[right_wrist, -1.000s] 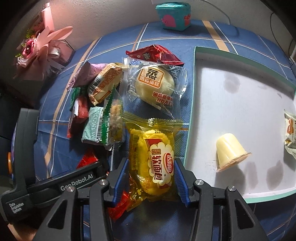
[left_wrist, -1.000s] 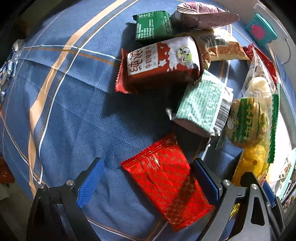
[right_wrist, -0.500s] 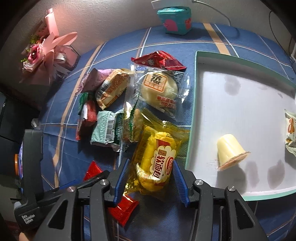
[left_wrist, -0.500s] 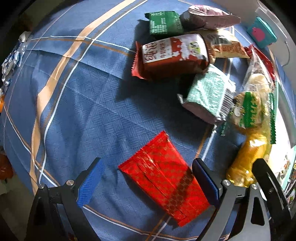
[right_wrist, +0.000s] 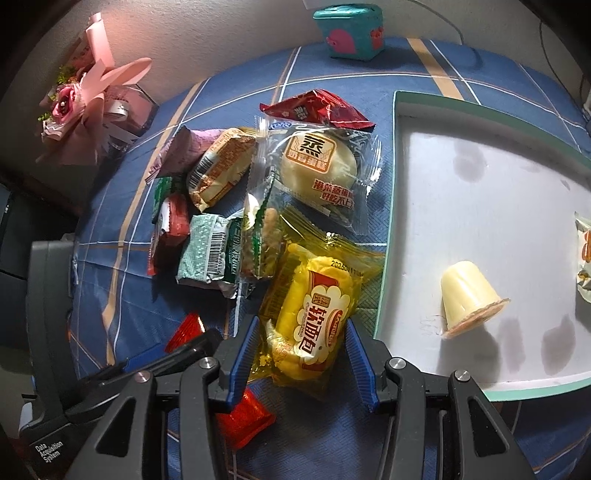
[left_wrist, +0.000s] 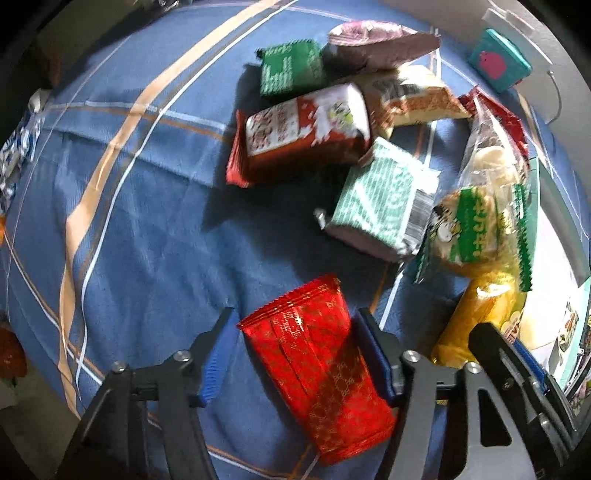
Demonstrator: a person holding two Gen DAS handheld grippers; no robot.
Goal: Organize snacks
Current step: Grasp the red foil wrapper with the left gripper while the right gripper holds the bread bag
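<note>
On the blue checked cloth lies a red and gold foil packet [left_wrist: 317, 369]. My left gripper [left_wrist: 295, 350] points straight down over it, its jaws closing, the packet between them and both blue pads against its sides. In the right wrist view my right gripper [right_wrist: 299, 354] is shut on a yellow bread packet [right_wrist: 317, 314], which lies tilted beside the white tray [right_wrist: 461, 206]. In the tray lie a pale jelly cup [right_wrist: 465, 295] on its side and a packet [right_wrist: 583, 258] at the right edge. The red packet [right_wrist: 243, 417] shows partly under my right gripper's left finger.
A pile of snacks lies beyond both grippers: a red and white wafer pack [left_wrist: 306, 129], a dark green packet [left_wrist: 288, 66], a mint green packet [left_wrist: 376, 199] and a steamed cake in clear wrap [right_wrist: 317, 162]. A teal box [right_wrist: 351, 29] and a pink bouquet [right_wrist: 81, 107] stand by the wall.
My left gripper's jaws have come in from wide apart onto the red packet, which has turned more in line with them. The yellow bread packet has tilted in my right gripper.
</note>
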